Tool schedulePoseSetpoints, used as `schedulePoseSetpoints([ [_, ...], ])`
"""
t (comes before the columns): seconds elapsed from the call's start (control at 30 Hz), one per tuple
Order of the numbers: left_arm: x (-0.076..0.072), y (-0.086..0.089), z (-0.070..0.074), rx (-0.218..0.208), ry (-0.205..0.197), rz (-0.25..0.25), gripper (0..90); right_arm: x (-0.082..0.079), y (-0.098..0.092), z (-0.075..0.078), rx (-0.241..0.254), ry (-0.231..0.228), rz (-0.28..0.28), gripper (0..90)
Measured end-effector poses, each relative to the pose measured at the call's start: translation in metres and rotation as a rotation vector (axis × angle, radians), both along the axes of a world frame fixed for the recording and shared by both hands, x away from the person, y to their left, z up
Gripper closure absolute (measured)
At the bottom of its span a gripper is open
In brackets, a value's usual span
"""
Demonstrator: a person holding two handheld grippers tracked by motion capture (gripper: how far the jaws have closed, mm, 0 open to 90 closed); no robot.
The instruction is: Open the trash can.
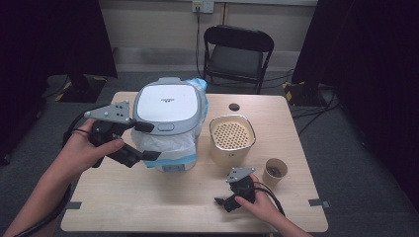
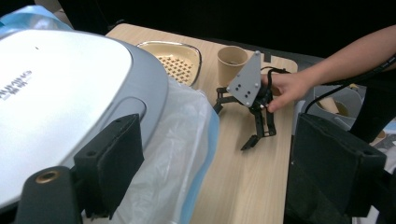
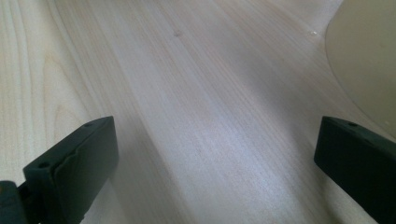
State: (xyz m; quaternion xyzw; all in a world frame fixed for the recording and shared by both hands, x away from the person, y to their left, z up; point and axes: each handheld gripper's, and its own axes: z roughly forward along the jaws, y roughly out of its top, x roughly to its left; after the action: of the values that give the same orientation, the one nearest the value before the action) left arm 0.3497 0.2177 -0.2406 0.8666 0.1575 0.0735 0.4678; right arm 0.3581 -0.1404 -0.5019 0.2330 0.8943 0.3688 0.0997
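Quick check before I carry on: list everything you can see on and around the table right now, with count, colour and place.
Appliance: one, white lid with grey rim, table's left-centre, standing in a bag.
Plastic bag: one, clear with blue edge, around the appliance.
Perforated basket: one, cream, right of the appliance.
Paper cup: one, brown, right of the basket, near the right gripper.
Round hole: one, dark, far part of the table top.
Table: one, light wood.
Folding chair: one, black, beyond the table.
Left gripper: one, black, jaws apart at the appliance's bagged front-left side.
Right gripper: one, black, jaws open over bare table near the front edge.
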Motion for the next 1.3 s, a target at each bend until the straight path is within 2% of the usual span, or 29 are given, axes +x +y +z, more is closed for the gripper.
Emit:
schedulePoseSetpoints([
  [0.1, 0.005, -0.002, 0.004, 0.009, -0.010, -0.003, 15.9, 0.000, 0.000, 0.000, 0.000, 0.002, -0.001, 0.0],
  [0.5, 0.021, -0.008, 0.006, 0.001, -0.029, 0.010, 15.9, 0.000, 0.000, 0.000, 0.000, 0.002, -0.001, 0.0],
  [0.93, 0.034, -0.020, -0.017, 0.035, -0.013, 0.009, 16.3, 0.000, 0.000, 0.000, 0.000, 0.000, 0.000, 0.0],
  [1.3, 0.039, -0.022, -0.021, 0.036, -0.010, 0.006, 18.0, 0.000, 0.000, 0.000, 0.000, 0.001, -0.001, 0.0],
])
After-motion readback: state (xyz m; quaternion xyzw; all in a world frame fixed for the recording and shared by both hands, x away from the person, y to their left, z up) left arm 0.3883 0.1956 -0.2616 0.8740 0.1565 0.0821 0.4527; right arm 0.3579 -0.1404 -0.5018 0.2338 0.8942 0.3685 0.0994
